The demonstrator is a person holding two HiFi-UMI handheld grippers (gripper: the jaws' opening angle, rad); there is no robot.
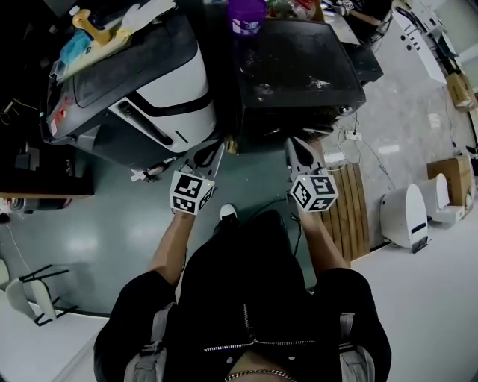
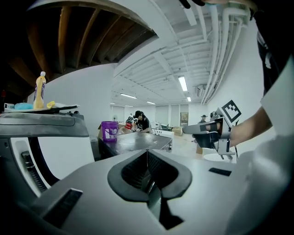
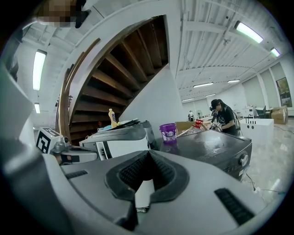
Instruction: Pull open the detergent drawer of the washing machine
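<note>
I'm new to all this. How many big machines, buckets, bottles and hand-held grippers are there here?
Big machines: 2, a white machine and a black machine
Buckets: 1, the purple bucket
Bottles: 1, the yellow bottle
Grippers: 2, the left gripper and the right gripper
Total: 6

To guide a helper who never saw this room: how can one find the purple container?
Find the black box-shaped machine with a flat top, right of the white-and-black washing machine. At its far left corner stands the purple plastic bucket with a white label. Nothing else nearby is purple; the yellow bottle stands on the white machine.
</note>
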